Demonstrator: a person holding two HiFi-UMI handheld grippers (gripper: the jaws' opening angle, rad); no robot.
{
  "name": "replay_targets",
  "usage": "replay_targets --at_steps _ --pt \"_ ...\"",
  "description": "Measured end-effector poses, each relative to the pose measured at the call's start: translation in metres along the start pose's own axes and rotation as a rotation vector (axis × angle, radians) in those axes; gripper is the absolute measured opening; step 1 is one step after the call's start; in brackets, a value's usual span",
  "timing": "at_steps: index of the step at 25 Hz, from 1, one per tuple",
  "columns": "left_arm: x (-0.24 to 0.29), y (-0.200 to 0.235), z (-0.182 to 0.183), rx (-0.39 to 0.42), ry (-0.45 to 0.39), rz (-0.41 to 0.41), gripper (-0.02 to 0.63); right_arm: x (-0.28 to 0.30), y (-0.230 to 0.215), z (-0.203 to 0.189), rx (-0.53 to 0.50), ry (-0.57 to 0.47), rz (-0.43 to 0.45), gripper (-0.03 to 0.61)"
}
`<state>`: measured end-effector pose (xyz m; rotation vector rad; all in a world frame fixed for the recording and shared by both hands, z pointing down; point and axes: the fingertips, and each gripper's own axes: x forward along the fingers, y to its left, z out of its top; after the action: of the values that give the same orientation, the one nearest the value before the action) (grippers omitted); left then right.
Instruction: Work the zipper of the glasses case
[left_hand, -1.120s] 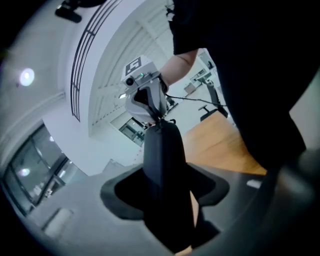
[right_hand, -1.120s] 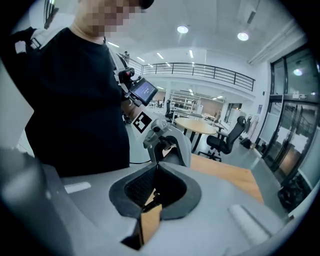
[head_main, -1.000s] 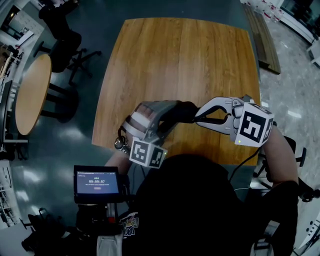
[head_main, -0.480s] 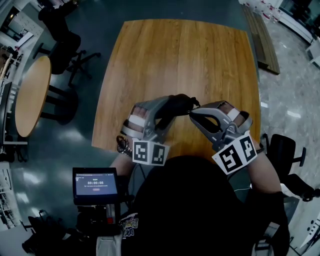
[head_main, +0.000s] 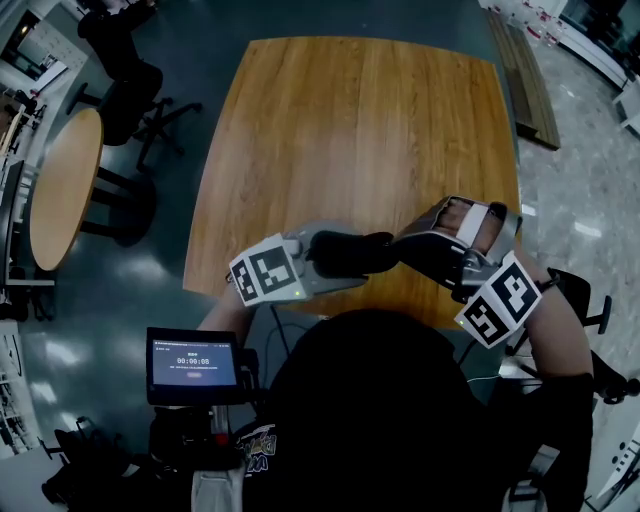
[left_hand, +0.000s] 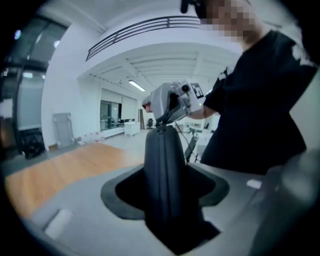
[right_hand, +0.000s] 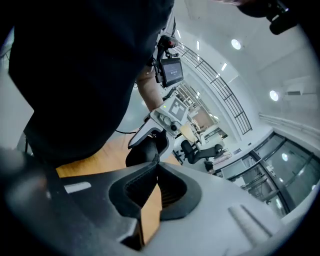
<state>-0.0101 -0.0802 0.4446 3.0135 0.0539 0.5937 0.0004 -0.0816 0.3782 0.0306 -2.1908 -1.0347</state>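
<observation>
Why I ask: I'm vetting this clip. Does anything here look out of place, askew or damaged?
Nothing stands out. The glasses case is clamped in the left gripper above the table's near edge and looks intact. The shut right gripper meets its far end. Whether it pinches the zipper pull is too small to tell.

Black short-sleeved shirt (head_main: 380, 420). Grey left gripper (head_main: 345, 255) and right gripper (head_main: 402, 245), each bearing black-and-white marker cubes (head_main: 268, 273).

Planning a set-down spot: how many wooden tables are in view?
2. The large table fills the middle; the round table is at the left edge. Others may be hidden.
</observation>
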Motion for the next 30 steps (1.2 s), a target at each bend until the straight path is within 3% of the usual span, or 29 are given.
replay_targets --at_steps 5,7,11,13,16,20,25,30 --pt "-0.010 -0.018 0.029 -0.234 -0.204 -0.198 0.253 -0.012 -0.016 0.009 0.100 -0.075 0.016 0.005" --pt "-0.019 -0.012 0.040 -0.319 -0.300 -0.222 0.253 -0.015 -0.025 0.005 0.120 -0.065 -0.010 0.005" --pt "-0.030 -0.007 0.047 -0.421 -0.414 -0.249 0.253 -0.012 -0.031 0.001 0.163 -0.074 -0.040 0.005" --pt "-0.038 -0.002 0.053 -0.489 -0.524 -0.267 0.253 -0.010 -0.040 0.000 0.209 -0.096 -0.085 0.005" --pt "-0.054 0.013 0.065 -0.590 -0.716 -0.260 0.253 -0.009 -0.052 -0.004 0.309 -0.139 -0.170 0.005" --pt "-0.059 0.027 0.071 -0.685 -0.842 -0.228 0.254 -0.007 -0.061 -0.012 0.440 -0.188 -0.277 0.005" --pt "-0.076 0.052 0.078 -0.869 -1.093 -0.212 0.253 0.004 -0.051 -0.008 0.559 -0.232 -0.327 0.005" --pt "-0.078 0.070 0.074 -0.955 -1.169 -0.118 0.253 0.012 -0.043 -0.007 0.629 -0.256 -0.335 0.005"
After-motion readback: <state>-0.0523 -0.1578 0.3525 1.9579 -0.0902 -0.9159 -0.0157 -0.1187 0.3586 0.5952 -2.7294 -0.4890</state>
